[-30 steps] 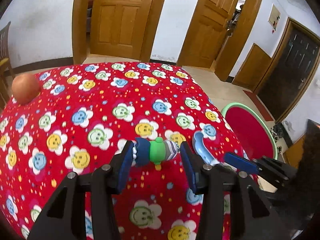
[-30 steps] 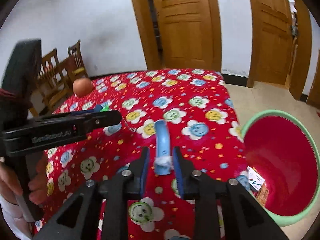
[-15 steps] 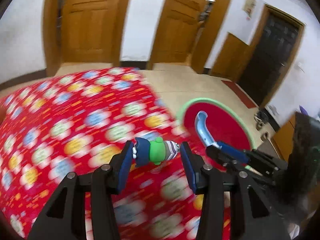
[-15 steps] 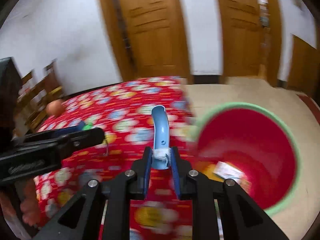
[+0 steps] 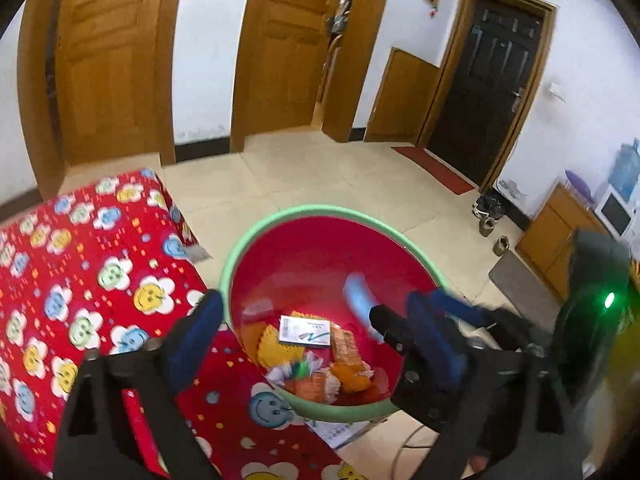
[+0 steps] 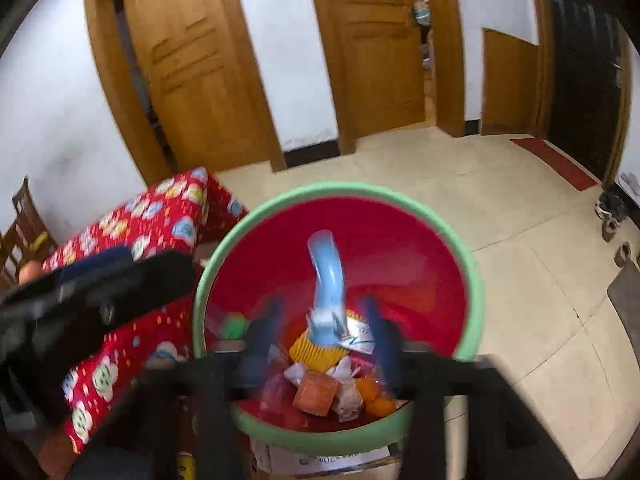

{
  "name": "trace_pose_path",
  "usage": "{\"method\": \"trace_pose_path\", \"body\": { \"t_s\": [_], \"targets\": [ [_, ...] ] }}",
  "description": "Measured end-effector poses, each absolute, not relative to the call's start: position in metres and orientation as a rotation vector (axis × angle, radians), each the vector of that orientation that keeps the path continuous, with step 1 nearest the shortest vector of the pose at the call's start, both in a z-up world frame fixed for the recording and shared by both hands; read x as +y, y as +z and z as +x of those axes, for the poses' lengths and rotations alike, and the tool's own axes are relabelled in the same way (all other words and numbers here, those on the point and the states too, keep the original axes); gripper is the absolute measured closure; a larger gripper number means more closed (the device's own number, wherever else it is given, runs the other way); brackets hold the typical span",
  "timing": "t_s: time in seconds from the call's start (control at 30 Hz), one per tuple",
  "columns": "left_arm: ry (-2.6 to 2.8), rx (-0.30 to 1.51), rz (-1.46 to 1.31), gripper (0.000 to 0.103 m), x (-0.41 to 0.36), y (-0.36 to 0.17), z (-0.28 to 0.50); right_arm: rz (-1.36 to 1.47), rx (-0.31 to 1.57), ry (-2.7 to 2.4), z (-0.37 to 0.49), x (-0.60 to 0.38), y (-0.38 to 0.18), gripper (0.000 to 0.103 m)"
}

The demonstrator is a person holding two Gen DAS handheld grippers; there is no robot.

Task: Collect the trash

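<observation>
Step in hand: drop-off over the bin (image 5: 256,236), red inside with a green rim, beside the counter (image 5: 80,264).

Left claw (image 5: 316,328): jaws opening, nothing between them. A green scrap (image 6: 232,326), blurred, shows low in the bin.

Right claw (image 6: 320,328): jaws opening. A curved blue piece (image 6: 326,280) sits between them above the bin, pads apart from it; it looks released.

Bin contents: wrappers, a card, orange scraps.

Next move, by judgement: return both claws to the counter for remaining trash.
</observation>
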State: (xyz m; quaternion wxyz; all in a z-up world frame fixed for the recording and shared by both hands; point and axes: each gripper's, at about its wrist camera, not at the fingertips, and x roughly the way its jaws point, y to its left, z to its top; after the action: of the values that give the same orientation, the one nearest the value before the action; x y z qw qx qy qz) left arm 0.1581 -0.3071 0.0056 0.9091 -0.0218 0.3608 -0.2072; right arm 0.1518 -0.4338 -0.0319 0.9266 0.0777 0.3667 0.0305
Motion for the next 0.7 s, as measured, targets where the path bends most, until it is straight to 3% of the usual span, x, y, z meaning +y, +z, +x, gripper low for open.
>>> {"method": "trace_pose_path", "body": {
  "t_s": [0.03,0.1,0.17,0.23,0.4,0.7],
  "targets": [
    [-0.426,0.733,-0.037,0.006,-0.306,0.008,0.156,0.163,0.729,0.052,0.150,-0.435,-0.029,0.023],
    [-0.420,0.709,-0.026,0.006,-0.301,0.015,0.151,0.167,0.691,0.039,0.147,-0.434,-0.020,0.022],
    [-0.419,0.692,-0.025,0.005,-0.293,0.022,0.148,0.173,0.671,0.029,0.145,-0.432,-0.014,0.014],
    [-0.429,0.656,-0.033,0.005,-0.284,0.028,0.144,0.175,0.644,0.019,0.139,-0.428,-0.007,0.000],
    [-0.413,0.527,-0.024,0.002,-0.255,0.047,0.120,0.148,0.584,-0.020,0.123,-0.412,0.008,0.000],
    [-0.398,0.480,0.025,0.002,-0.195,0.041,0.096,0.096,0.502,-0.047,0.087,-0.371,0.026,0.000]
  ]
}}
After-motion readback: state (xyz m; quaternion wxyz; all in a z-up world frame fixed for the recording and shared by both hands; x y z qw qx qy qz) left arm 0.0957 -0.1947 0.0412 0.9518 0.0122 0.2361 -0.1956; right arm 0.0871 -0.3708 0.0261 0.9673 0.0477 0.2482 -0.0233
